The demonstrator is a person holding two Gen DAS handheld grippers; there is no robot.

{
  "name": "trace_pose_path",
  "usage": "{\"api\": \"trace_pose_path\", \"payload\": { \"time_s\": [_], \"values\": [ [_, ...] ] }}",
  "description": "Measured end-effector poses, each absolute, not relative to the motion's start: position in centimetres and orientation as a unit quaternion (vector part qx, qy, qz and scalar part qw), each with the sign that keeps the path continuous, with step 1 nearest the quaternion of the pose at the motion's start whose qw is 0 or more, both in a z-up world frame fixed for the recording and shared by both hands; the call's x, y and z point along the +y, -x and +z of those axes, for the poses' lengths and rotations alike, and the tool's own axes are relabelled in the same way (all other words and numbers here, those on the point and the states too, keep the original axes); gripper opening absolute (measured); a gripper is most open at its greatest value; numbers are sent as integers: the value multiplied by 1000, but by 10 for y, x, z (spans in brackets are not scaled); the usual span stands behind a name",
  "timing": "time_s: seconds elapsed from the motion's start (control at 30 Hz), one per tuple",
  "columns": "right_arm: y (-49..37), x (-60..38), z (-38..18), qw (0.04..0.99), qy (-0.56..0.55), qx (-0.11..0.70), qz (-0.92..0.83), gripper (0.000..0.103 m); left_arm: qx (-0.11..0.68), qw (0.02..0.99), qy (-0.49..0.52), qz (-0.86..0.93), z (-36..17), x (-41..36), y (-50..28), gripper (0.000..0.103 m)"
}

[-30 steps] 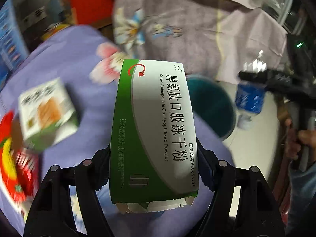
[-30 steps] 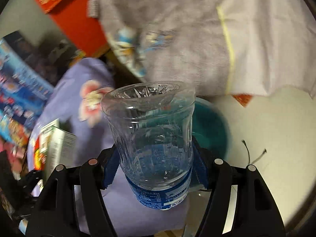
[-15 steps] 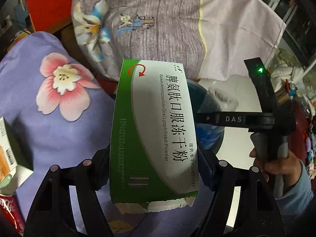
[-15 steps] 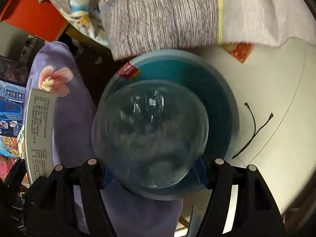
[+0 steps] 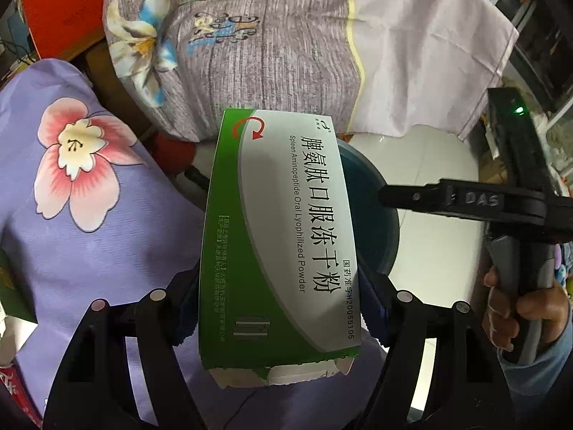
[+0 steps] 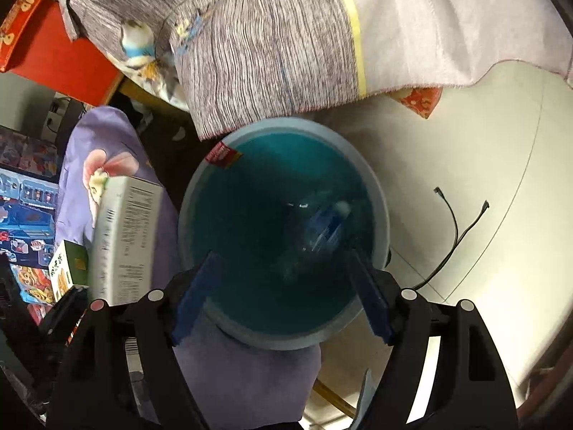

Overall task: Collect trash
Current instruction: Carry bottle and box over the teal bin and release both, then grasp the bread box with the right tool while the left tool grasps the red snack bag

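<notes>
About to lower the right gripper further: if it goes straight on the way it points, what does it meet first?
Probably the inside of the blue bin: the right gripper, jaws opening and empty, points into its mouth. The bottle lies blurred inside; depth is unclear.

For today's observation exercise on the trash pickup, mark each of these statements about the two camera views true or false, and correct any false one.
1. The left gripper holds a green and white box. True.
2. The right gripper is clamped on a bottle. False: its jaws are opening with nothing between them; the bottle lies blurred inside the bin.
3. The bin is blue and round. True.
4. The box is already in the bin. False: it is between the left gripper's pads, beside the bin.
5. A thin black cord lies on the white floor. True.
</notes>
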State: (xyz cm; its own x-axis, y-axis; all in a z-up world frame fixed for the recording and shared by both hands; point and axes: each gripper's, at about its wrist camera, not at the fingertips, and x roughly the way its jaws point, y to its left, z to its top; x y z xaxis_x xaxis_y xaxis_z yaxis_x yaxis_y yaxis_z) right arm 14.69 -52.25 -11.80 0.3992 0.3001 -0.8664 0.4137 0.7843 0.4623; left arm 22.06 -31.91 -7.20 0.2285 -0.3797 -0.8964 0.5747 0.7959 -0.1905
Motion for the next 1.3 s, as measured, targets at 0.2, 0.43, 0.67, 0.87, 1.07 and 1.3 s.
{"api": "trace_pose_path", "payload": {
  "time_s": [0.2,0.43,0.67,0.87,1.07,1.3],
  "values": [
    [-140,-530,-104,779,-327,532,-56,76,545,771,-106,-311,-79,-334,-218,79],
    [-134,-538,-100,775,-334,531,-74,79,539,781,-94,-300,-73,-325,-219,86],
    [-132,-523,-88,779,-324,532,-69,79,533,796,-62,-280,-57,-294,-216,89],
    [-129,-500,-71,790,-306,528,-55,79,519,810,-56,-268,-43,-263,-206,91],
    [-128,-458,-56,799,-281,531,-30,82,512,820,-42,-254,-32,-219,-192,91],
    [-133,-396,-41,807,-246,536,9,82,496,839,-21,-222,-19,-154,-178,91]
  ]
}}
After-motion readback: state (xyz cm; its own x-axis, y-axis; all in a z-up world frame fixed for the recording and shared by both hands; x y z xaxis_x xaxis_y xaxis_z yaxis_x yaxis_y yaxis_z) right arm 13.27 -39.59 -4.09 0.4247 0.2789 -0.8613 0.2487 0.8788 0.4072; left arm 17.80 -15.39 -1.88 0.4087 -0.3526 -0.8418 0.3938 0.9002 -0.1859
